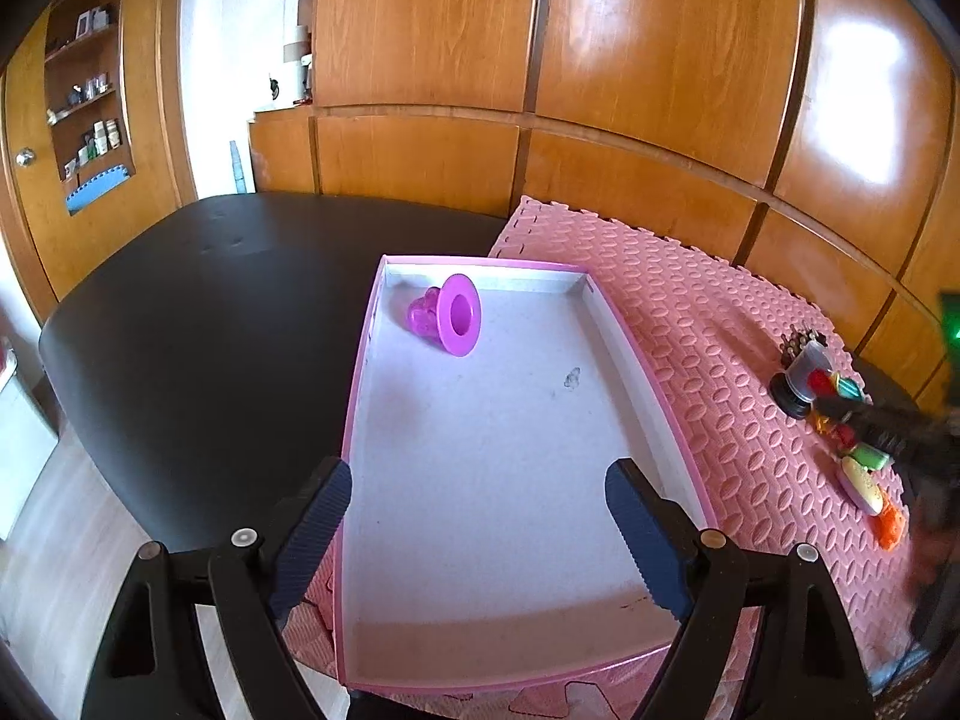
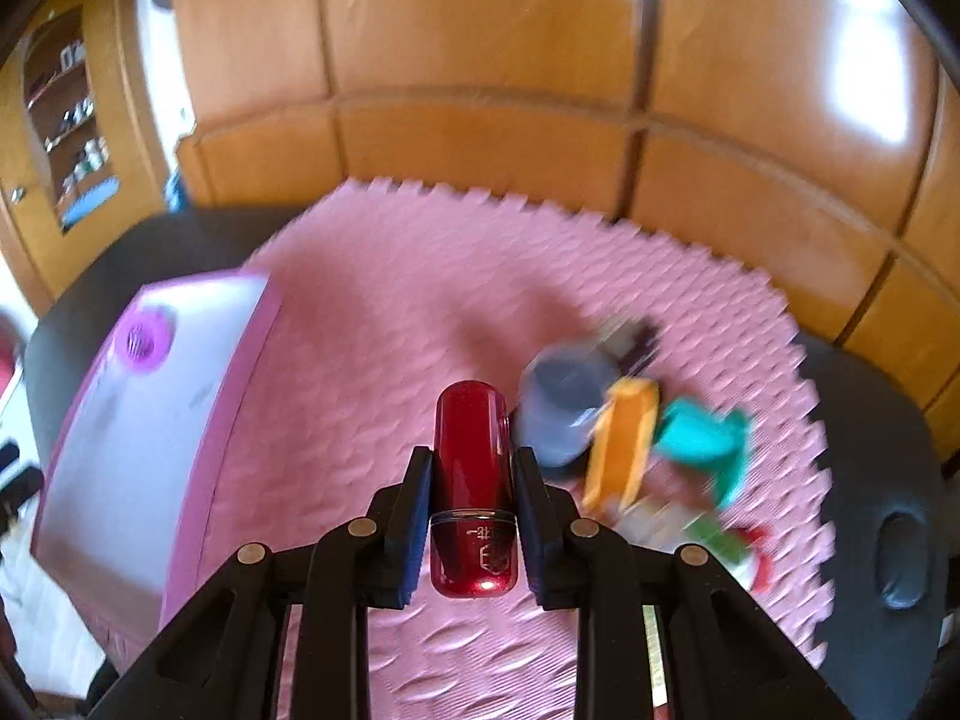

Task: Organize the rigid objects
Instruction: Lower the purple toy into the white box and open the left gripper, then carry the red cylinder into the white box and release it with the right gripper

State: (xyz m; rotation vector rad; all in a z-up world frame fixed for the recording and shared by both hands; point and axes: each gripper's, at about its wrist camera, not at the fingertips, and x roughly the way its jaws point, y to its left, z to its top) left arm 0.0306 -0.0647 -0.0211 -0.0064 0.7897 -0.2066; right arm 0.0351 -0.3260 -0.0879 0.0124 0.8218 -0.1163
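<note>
A shallow pink-rimmed box (image 1: 645, 360) lies on the pink foam mat (image 1: 708, 312), with a purple funnel-shaped toy (image 1: 447, 315) lying in its far left corner. My left gripper (image 1: 477, 495) hangs open over the box's near end with nothing between its fingers. In the right wrist view my right gripper (image 2: 472, 483) is shut on a glossy red capsule-shaped bottle (image 2: 472, 456), held above the mat (image 2: 372, 360). The box (image 2: 114, 456) and the purple toy (image 2: 144, 339) appear at the left there, blurred.
A pile of small items sits on the mat's right side: a grey cup-like piece (image 2: 561, 411), an orange piece (image 2: 621, 444), a teal piece (image 2: 702, 438). They show at the right in the left wrist view (image 1: 840, 414). A black table (image 1: 198, 324) underlies everything; wooden cabinets stand behind.
</note>
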